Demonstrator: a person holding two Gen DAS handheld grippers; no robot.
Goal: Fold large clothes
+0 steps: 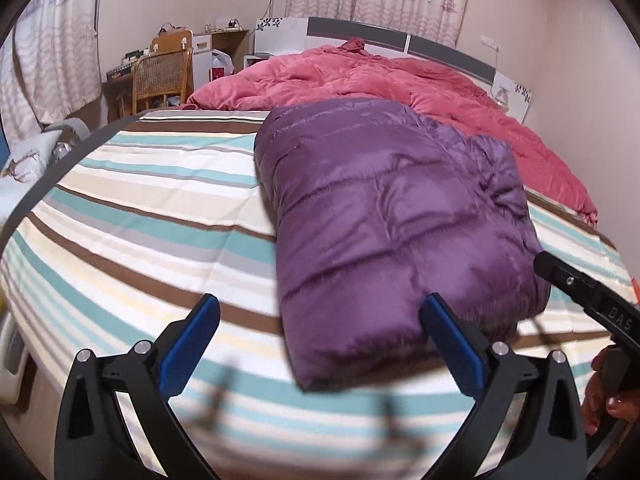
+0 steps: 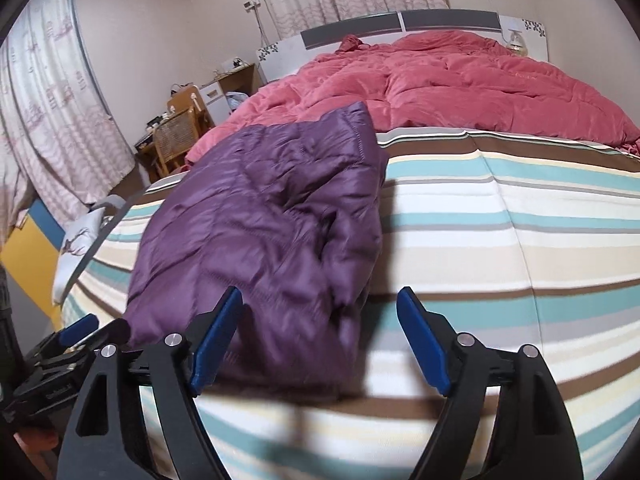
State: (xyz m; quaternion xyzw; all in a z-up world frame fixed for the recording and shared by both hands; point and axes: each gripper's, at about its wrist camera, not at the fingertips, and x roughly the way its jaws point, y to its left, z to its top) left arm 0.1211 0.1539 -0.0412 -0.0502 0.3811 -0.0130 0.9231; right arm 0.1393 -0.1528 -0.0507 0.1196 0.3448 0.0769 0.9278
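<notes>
A purple quilted down jacket lies folded into a thick rectangle on the striped bed sheet; it also shows in the right wrist view. My left gripper is open and empty, held above the sheet at the jacket's near left corner. My right gripper is open and empty, above the jacket's near right corner. The right gripper's black finger shows at the right edge of the left wrist view. The left gripper shows at the lower left of the right wrist view.
A crumpled red duvet covers the far half of the bed, against the headboard. A wicker chair and a cluttered desk stand by the curtains at the left. A pillow lies off the bed's left edge.
</notes>
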